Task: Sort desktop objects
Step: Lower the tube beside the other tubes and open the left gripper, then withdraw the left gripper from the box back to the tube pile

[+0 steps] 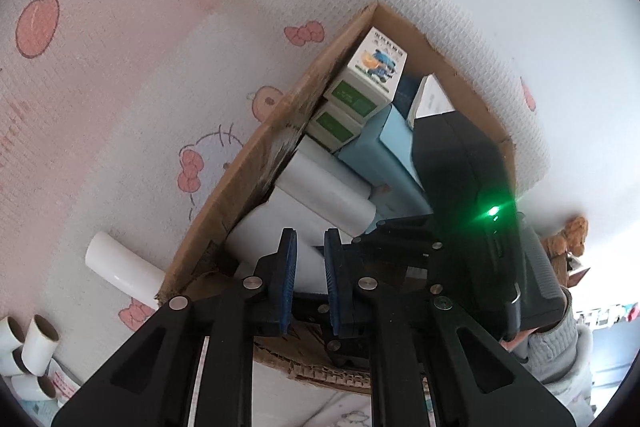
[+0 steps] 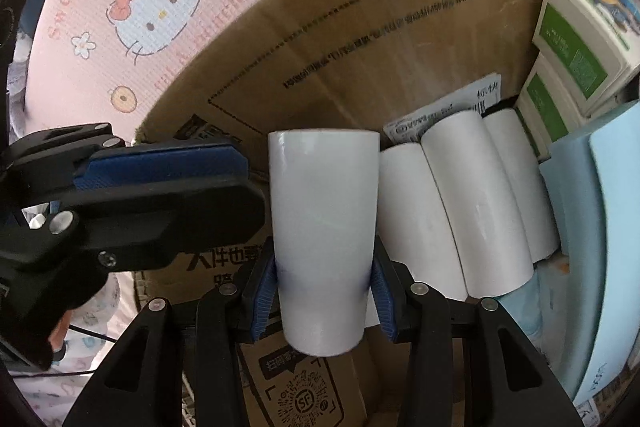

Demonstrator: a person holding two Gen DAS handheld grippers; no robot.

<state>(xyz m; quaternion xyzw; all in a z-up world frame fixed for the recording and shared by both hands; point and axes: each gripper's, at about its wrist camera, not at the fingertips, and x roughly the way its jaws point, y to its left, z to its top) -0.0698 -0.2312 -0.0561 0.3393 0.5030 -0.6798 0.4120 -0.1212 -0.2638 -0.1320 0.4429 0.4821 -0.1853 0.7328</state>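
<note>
My right gripper [image 2: 323,301] is shut on a white roll [image 2: 323,227] and holds it over the open cardboard box [image 2: 320,39]. Several white rolls [image 2: 472,199] lie side by side inside the box, next to green-and-white cartons [image 2: 568,39] and a light blue box [image 2: 600,227]. My left gripper [image 1: 310,267] hovers at the box's near edge [image 1: 240,163] with its blue pads a narrow gap apart and nothing between them. It also shows in the right wrist view [image 2: 160,163]. One white roll [image 1: 120,269] lies outside the box on the mat.
A Hello Kitty patterned mat [image 1: 120,67] covers the surface. Small white rolls with cardboard cores [image 1: 36,351] stand at the lower left. The right hand-held gripper's black body with a green light [image 1: 492,211] sits over the box's right side.
</note>
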